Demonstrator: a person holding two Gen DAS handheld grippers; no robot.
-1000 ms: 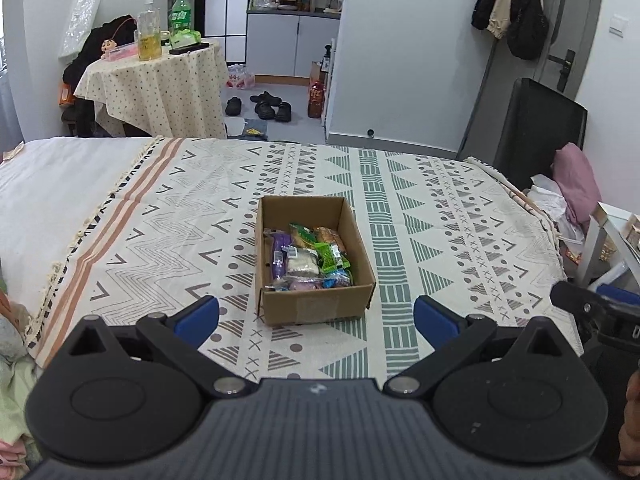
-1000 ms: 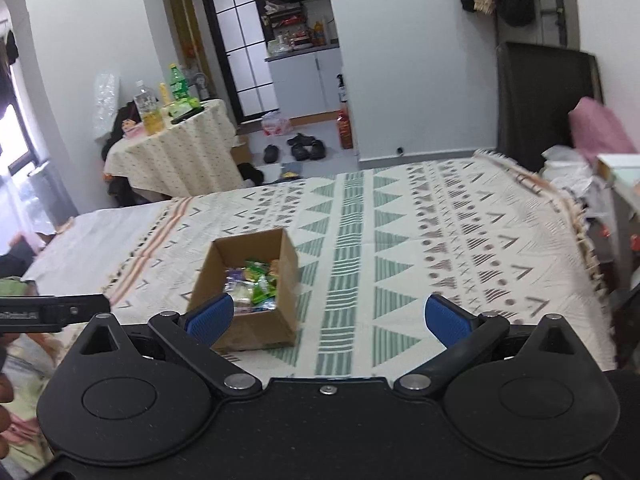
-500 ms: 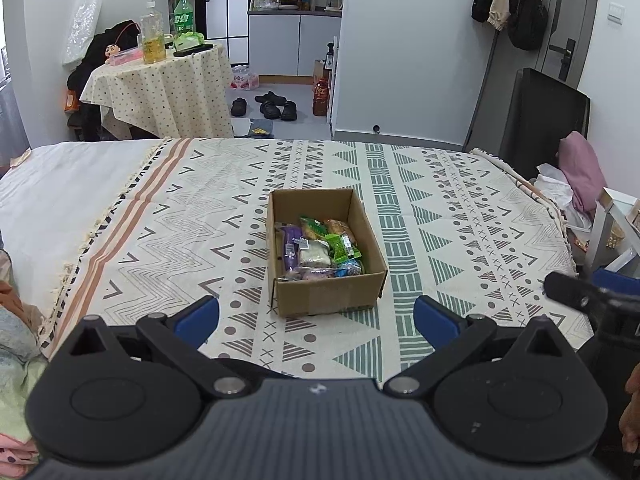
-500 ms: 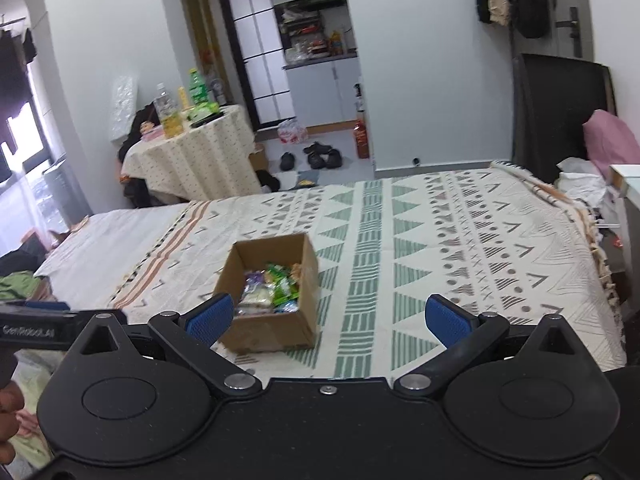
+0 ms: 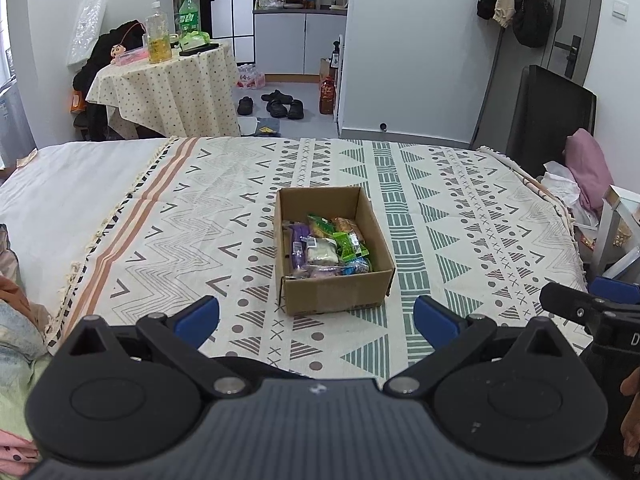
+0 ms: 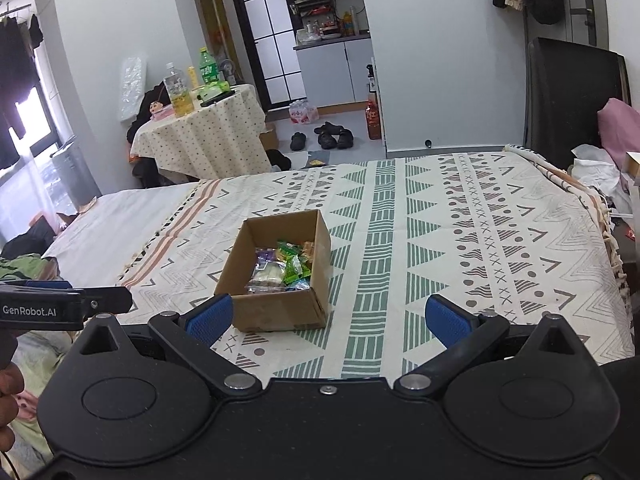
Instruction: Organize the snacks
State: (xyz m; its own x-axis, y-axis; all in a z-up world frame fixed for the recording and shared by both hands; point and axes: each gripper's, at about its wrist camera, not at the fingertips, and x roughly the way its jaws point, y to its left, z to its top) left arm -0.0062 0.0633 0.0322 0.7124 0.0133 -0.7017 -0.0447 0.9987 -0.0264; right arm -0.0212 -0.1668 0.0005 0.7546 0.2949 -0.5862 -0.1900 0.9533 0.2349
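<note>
Surface: a bed under a cream woven blanket (image 5: 460,216) with green and brown geometric bands.
Left gripper (image 5: 316,320): blue-padded fingers spread wide, holding nothing, just short of the box.
Box: an open rectangular cardboard box (image 5: 334,294) mid-blanket, holding crinkly snack packets (image 5: 326,248) in purple, white and green.
Right gripper (image 6: 330,316): spread wide, empty.
Right view only: a bright window (image 6: 24,128) at far left.
</note>
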